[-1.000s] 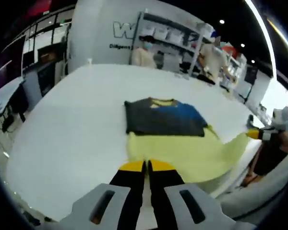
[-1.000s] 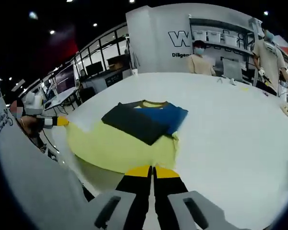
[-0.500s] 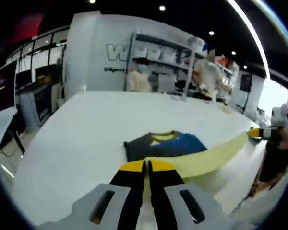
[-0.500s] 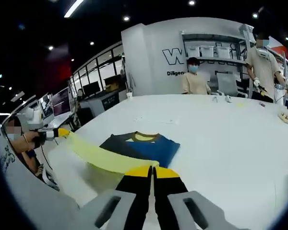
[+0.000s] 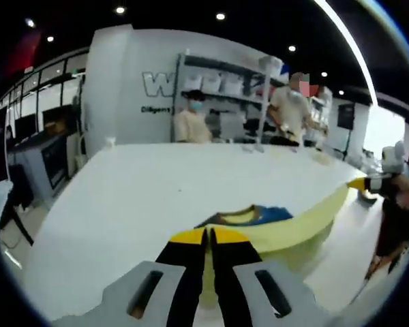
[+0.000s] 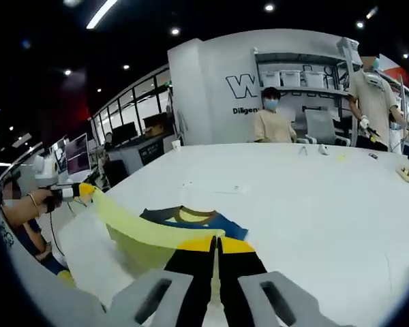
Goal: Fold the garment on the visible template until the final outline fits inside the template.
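**A:** What are my two grippers holding?

**B:** I hold the yellow hem of the garment (image 5: 286, 228) in both. My left gripper (image 5: 208, 236) has its jaws pressed together on one corner of the hem, and my right gripper (image 6: 217, 242) has its jaws pressed together on the other corner. In the left gripper view the right gripper shows at the far right edge, with the yellow cloth stretched in a band between the two. In the right gripper view the left gripper shows at the left edge, at the other end of the same band.

**A:** Where is the rest of the garment?

**B:** Its dark and blue upper part, with a yellow collar, lies flat on the white worktop (image 5: 136, 184), just beyond my jaws. The lifted hem hangs above the near side of it. I cannot make out a template outline on the worktop.

**A:** Which step is this?

**B:** I judge it to be the bottom fold: the hem is raised and ready to travel over the body.

**A:** What does the next move call for?

**B:** Probably carrying both corners forward together, level and taut, then lowering them near the collar so the edge lands straight, and only then opening my jaws.
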Motion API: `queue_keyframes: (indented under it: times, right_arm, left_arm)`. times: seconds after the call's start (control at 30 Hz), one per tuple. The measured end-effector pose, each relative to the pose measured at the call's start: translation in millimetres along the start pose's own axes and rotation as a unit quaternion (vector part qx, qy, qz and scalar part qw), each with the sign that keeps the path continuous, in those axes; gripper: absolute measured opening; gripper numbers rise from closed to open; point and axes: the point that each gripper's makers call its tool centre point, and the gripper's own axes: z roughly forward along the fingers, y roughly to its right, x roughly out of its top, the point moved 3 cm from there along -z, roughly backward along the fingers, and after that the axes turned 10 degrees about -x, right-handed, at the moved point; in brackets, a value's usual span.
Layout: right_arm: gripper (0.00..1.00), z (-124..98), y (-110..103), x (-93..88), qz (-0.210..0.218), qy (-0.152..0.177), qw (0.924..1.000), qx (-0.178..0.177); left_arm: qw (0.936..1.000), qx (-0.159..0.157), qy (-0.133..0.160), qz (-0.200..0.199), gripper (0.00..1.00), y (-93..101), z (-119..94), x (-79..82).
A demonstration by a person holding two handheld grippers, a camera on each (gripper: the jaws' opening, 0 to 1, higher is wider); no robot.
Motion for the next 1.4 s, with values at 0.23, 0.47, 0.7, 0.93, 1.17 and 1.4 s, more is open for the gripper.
queue_keyframes:
  times: [0.23, 0.47, 0.7, 0.93, 1.17, 1.4]
  right_arm:
    - [0.0, 26, 0, 6.5, 0.017, -0.004, 0.9998, -0.007]
    - [0.0, 63, 11, 12.7, 0.026, -0.012, 0.9995, -0.011]
    - [0.0, 104, 20, -1.5, 0.03, -0.042, 0.9986, -0.013]
    - [0.0, 133, 32, -19.3, 0.096, -0.073, 0.9923, -0.029]
    - [0.0, 156, 42, -38.8, 0.12, -0.099, 0.9867, -0.046]
    - [0.0, 167, 42, -45.2, 0.124, -0.109, 0.9846, -0.058]
  left_arm:
    - [0.9999, -0.003, -0.015, -0.001, 0.0, -24.6, 30, -1.1]
    - [0.9993, -0.007, -0.033, -0.015, 0.0, -48.7, 56, -9.0]
    - [0.9963, -0.022, -0.072, -0.042, 0.0, -74.9, 95, -37.8]
    - [0.9933, -0.038, -0.095, -0.054, 0.0, -87.5, 127, -48.0]
    - [0.9899, -0.049, -0.121, -0.054, 0.0, -92.8, 152, -60.3]
    - [0.9869, -0.055, -0.142, -0.054, 0.0, -99.3, 162, -73.1]
